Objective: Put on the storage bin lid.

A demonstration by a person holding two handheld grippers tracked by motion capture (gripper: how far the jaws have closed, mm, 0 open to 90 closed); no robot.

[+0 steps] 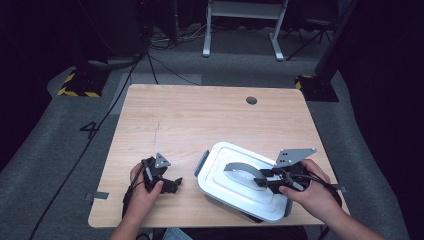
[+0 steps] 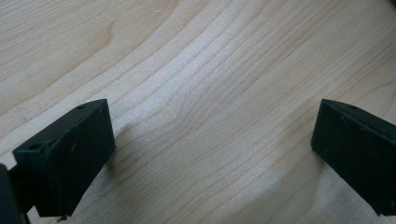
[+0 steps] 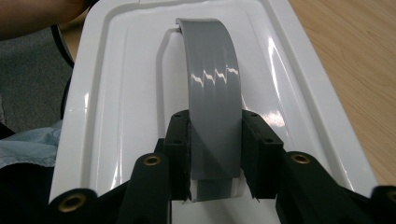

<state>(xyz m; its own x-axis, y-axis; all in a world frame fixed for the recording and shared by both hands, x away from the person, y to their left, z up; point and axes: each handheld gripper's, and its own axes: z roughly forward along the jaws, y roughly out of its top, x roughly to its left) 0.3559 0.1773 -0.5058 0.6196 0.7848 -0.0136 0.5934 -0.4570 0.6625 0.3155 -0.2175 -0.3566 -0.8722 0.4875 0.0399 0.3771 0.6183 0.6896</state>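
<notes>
Evidently the handle-grasp step in hand: on the wooden table (image 1: 200, 115), a white lidded box (image 1: 220, 175) lying just ahead of and beneath the right gripper (image 3: 215, 149). Its grey handle (image 3: 212, 84) is swung up and caught between the jaws, with the pads set against both edges and to all appearance clamping it. Meanwhile, off to the side, the left gripper (image 2: 212, 140) resting idle, jaws spread wide, nothing but bare wood between them. Next, most likely: hold the squeeze firm, draw straight up in line with the handle's arch, and guard against the glossy strap sliding through the pads or the box swinging beneath them.
</notes>
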